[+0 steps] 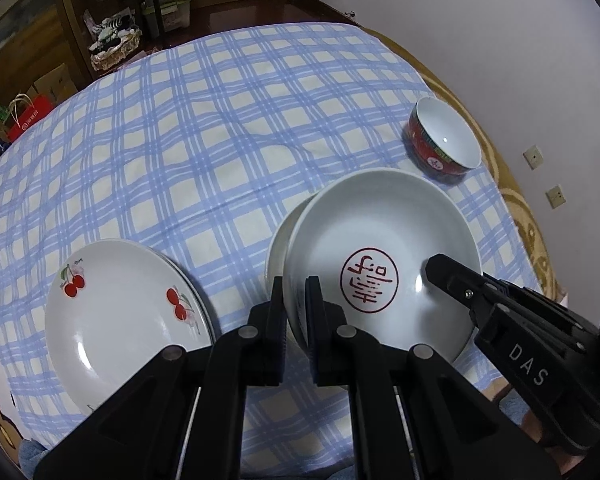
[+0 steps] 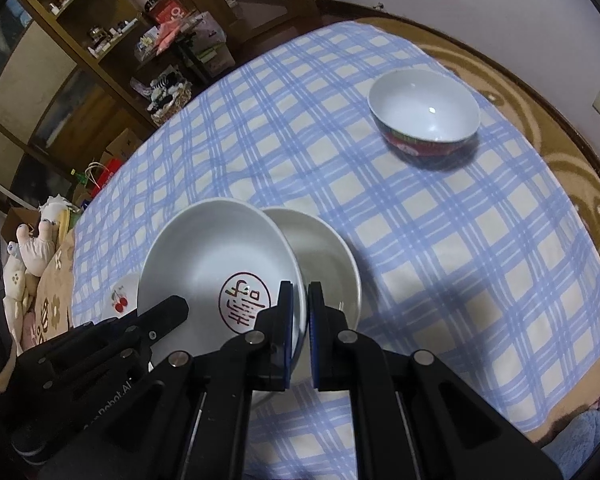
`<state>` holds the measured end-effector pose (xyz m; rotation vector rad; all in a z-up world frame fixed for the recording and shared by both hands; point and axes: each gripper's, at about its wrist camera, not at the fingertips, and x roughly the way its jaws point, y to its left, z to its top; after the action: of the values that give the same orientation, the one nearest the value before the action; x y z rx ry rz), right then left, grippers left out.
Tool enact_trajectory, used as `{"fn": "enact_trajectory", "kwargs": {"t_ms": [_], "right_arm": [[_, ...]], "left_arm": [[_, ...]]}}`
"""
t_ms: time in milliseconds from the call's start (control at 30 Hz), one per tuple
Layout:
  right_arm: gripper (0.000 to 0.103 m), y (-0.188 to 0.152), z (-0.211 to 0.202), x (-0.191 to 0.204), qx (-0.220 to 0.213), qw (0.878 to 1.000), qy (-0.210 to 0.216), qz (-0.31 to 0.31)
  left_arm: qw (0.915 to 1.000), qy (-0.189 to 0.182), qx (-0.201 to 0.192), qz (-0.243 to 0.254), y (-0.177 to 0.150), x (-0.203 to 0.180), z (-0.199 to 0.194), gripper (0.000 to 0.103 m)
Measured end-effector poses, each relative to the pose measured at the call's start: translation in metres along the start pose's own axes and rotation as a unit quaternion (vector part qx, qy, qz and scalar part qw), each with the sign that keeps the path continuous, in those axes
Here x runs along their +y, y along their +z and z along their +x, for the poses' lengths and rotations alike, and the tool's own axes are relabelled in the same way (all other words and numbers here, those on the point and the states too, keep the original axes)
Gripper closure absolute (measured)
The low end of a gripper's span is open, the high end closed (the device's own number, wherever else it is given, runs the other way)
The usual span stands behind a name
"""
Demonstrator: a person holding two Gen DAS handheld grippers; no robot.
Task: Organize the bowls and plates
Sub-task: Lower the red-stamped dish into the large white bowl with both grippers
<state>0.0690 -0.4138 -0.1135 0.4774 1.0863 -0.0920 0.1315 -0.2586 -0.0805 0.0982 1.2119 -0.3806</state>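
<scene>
A white bowl with a red seal mark [image 1: 380, 256] [image 2: 216, 256] is held tilted over a second white bowl [image 1: 278, 244] [image 2: 324, 256] on the checked tablecloth. My left gripper [image 1: 296, 292] is shut on the seal bowl's left rim. My right gripper [image 2: 300, 300] is shut on its right rim, and its finger shows in the left wrist view [image 1: 456, 280]. A stack of cherry-patterned plates [image 1: 120, 320] [image 2: 120, 296] lies to the left. A red-sided bowl with a white inside [image 1: 444, 140] [image 2: 424, 112] stands far right.
The blue checked cloth [image 1: 220, 140] covers a round table with a brown patterned edge [image 2: 560, 140]. Wooden shelves with clutter [image 2: 100, 40] stand behind. Stuffed toys [image 2: 28, 248] lie at the left. A wall [image 1: 500, 20] is close on the right.
</scene>
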Motion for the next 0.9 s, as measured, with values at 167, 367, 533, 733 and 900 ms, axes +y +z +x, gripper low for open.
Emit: {"fn": "enact_trajectory", "kwargs": {"t_ms": [167, 367, 533, 733, 900], "right_arm": [[0.095, -0.002, 0.005, -0.004, 0.007, 1.0, -0.009, -0.001], [0.095, -0.002, 0.011, -0.007, 0.016, 1.0, -0.012, 0.002], [0.095, -0.002, 0.014, -0.006, 0.021, 1.0, -0.018, -0.002], [0.095, -0.004, 0.019, -0.009, 0.029, 0.999, -0.024, 0.001], [0.095, -0.005, 0.023, -0.012, 0.035, 0.999, -0.027, 0.004]], "left_arm": [[1.0, 0.002, 0.009, -0.001, -0.003, -0.003, 0.01, 0.094], [0.9998, 0.012, 0.014, 0.004, -0.004, -0.006, 0.015, 0.093], [0.9996, 0.017, 0.02, 0.005, -0.005, -0.007, 0.019, 0.093], [0.9994, 0.014, 0.031, 0.008, -0.007, -0.008, 0.026, 0.093], [0.9992, 0.018, 0.036, 0.009, -0.008, -0.01, 0.03, 0.093]]}}
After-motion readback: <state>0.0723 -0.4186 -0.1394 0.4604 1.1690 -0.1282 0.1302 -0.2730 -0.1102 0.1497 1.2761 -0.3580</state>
